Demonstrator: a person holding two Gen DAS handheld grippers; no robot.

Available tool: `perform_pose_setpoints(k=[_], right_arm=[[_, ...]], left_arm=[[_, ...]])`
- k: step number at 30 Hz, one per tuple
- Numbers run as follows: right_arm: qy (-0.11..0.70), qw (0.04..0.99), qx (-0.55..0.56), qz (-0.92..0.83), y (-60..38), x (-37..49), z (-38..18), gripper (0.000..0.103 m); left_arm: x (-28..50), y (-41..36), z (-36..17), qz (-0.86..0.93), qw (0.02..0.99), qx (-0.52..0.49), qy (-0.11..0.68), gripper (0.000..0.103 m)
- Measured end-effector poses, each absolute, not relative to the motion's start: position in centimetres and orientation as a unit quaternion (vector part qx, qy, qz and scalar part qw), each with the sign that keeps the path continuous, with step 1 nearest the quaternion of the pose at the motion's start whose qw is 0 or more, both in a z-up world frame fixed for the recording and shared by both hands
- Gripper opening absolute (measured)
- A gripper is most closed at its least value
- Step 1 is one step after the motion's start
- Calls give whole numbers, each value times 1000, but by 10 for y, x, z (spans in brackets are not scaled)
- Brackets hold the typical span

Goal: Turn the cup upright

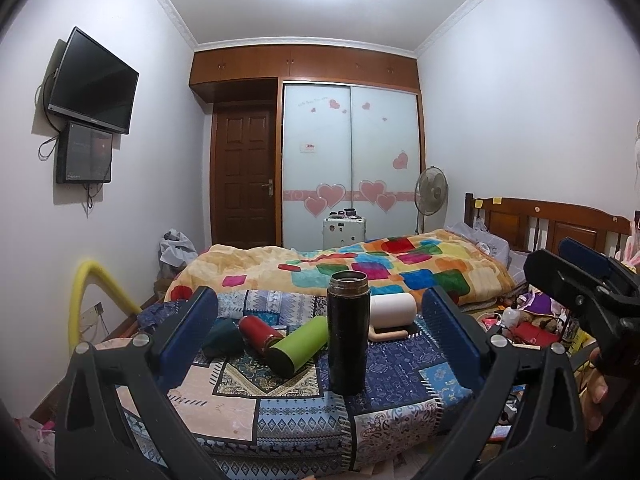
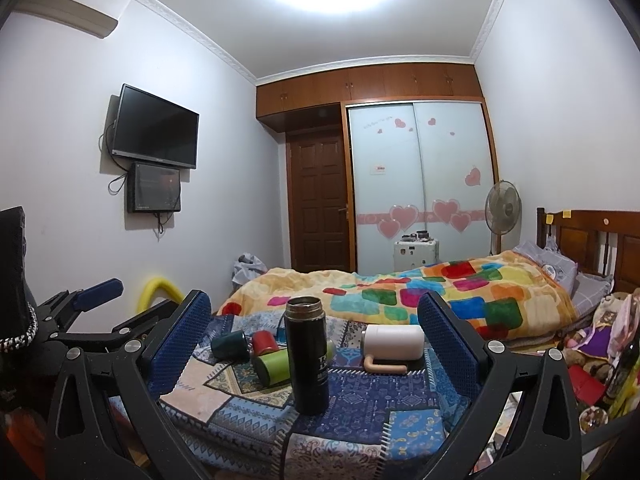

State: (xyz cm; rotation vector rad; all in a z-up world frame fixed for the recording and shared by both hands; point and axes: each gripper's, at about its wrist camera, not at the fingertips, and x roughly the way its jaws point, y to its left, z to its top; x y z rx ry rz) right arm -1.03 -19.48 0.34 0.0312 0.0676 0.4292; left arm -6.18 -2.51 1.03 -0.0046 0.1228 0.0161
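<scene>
- standing upright near the front edge of the patchwork-cloth-covered surface (image 1: 280,408): tall black cylindrical metal flask (image 1: 347,332), open mouth up, not touched by either gripper.
- lying on their sides behind it: lime-green cylindrical cup (image 1: 298,345), red cylindrical cup (image 1: 260,330), dark teal cup (image 1: 223,336) and white cylindrical mug with a beige handle (image 1: 394,312).
- left gripper (image 1: 320,344) spread wide, blue ribbed pads (image 1: 191,336) flanking the cluster, nothing held, well short of any cup.
- right gripper (image 2: 316,348) likewise wide open and empty, pads either side of the black flask in its own view but apart from it.
- judged step: one vessel looks done, the rest not yet; seems to be the pause for picking a target among the cups on their sides.
- likely target: cannot tell for sure; green cup lies just left of and behind the flask, its base toward the camera, nearest to reach.
- next move calls for: going in low past the flask without knocking it, closing across the round body of a lying cup, lifting and turning through a quarter turn, setting it base-down on a bare patch of cloth.
- watch for: round cups rolling on the soft cloth when nudged; red and green cups touching or almost, so one may shift the other.
</scene>
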Motion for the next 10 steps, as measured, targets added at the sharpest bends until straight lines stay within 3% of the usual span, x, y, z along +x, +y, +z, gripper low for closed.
perform_pose_setpoints(k=[10], right_arm=[[39, 976, 15, 214, -192, -9, 1, 103]], left_arm=[[-59, -22, 9, 12, 998, -9, 64, 103]])
